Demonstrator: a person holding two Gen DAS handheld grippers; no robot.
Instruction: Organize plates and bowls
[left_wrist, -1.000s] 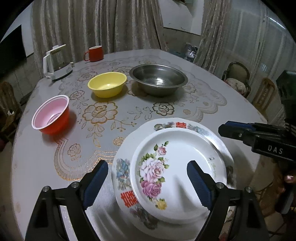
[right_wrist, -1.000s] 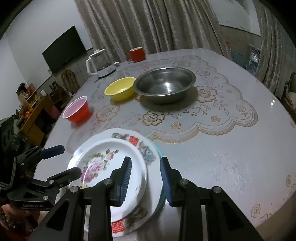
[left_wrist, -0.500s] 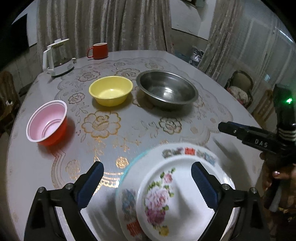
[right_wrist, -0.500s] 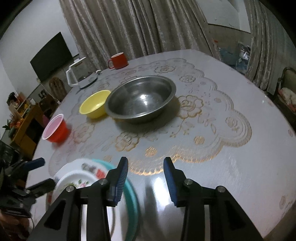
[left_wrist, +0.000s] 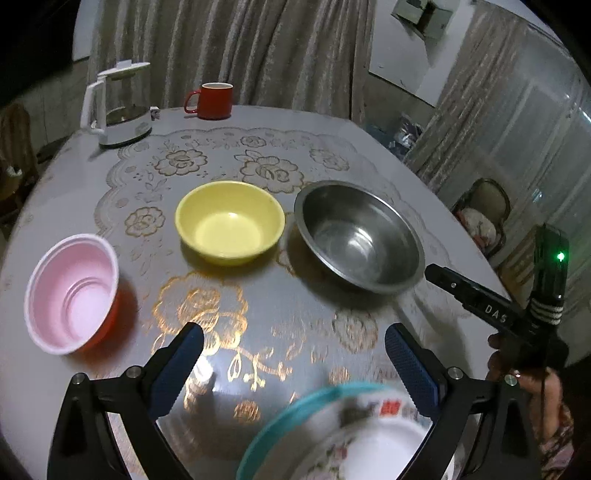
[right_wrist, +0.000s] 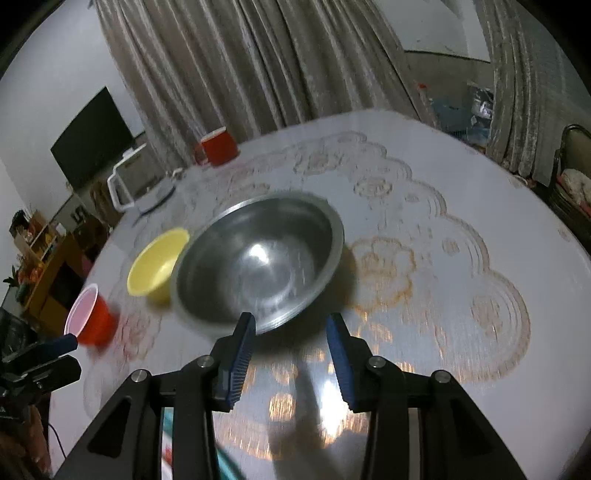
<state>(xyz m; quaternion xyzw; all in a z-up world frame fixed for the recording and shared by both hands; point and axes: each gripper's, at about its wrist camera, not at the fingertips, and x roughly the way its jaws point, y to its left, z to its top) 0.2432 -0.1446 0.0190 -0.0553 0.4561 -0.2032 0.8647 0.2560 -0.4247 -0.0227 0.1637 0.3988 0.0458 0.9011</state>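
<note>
Nearest, the left gripper (left_wrist: 293, 350) has just been spreading wide with nothing between its jaws; the right gripper (right_wrist: 291, 349) is parted and empty too. One blurred stack of plates (left_wrist: 354, 439) lies at the near table (left_wrist: 55, 192) edge. Beyond stand three bowls: red (left_wrist: 72, 293), yellow (left_wrist: 229, 222), steel (left_wrist: 359, 236). Farthest sit one kettle (left_wrist: 118, 107) and one red mug (left_wrist: 214, 100).

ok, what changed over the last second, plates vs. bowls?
Both grippers left the stacked plates and advanced toward the bowls: left gripper opening wider, empty; right gripper opening slightly, empty, now before the steel bowl. Yellow bowl, red bowl, mug and kettle unmoved.
</note>
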